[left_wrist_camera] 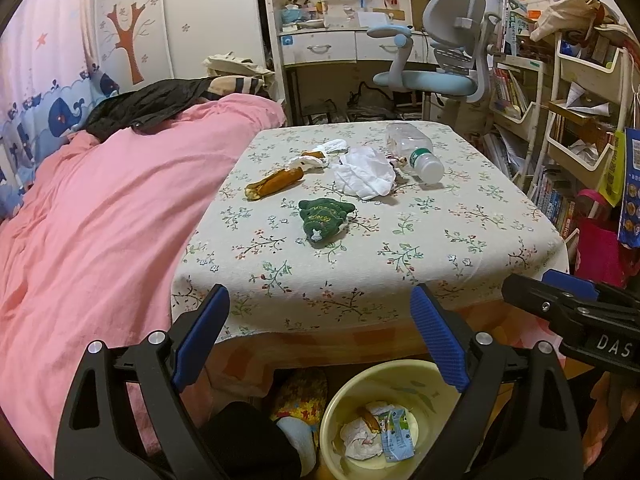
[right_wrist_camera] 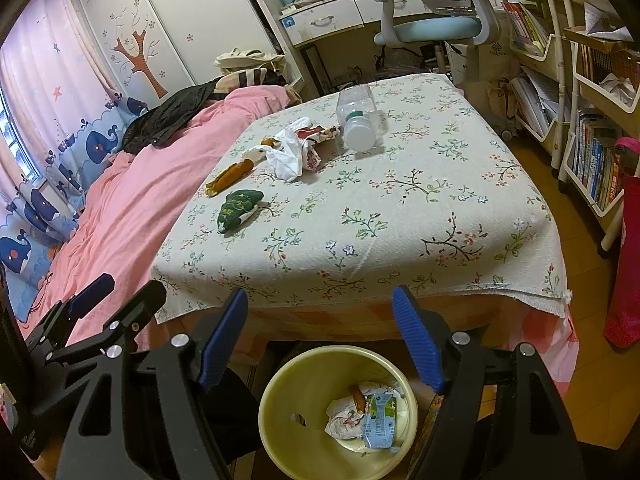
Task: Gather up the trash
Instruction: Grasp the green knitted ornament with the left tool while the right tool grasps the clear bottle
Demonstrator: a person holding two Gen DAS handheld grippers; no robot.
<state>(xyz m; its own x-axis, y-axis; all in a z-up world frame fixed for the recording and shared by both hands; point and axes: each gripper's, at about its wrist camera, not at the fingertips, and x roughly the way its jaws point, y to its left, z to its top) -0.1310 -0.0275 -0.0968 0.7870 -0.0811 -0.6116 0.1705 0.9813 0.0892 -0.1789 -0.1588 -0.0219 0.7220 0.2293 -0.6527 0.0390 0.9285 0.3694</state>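
A yellow bin [left_wrist_camera: 340, 404] [right_wrist_camera: 280, 392] stands on the floor under the table's near edge, with crumpled paper and a blue pouch [right_wrist_camera: 378, 420] inside. On the floral tablecloth [left_wrist_camera: 400, 248] [right_wrist_camera: 400, 208] lie an empty plastic bottle [left_wrist_camera: 412, 150] [right_wrist_camera: 358, 114], white tissue [left_wrist_camera: 366, 174] [right_wrist_camera: 286, 152], a brown peel [left_wrist_camera: 274, 184] [right_wrist_camera: 230, 176], a wrapper [right_wrist_camera: 312, 148] and a green plush [left_wrist_camera: 324, 216] [right_wrist_camera: 238, 208]. My left gripper [left_wrist_camera: 320, 312] and right gripper [right_wrist_camera: 320, 312] are open and empty, above the bin, short of the table edge.
A pink-covered bed [left_wrist_camera: 100, 220] lies left of the table. A desk chair [left_wrist_camera: 440, 60] and desk stand behind it. Bookshelves [left_wrist_camera: 568, 128] [right_wrist_camera: 592, 120] line the right. A red bag [right_wrist_camera: 624, 260] hangs at far right.
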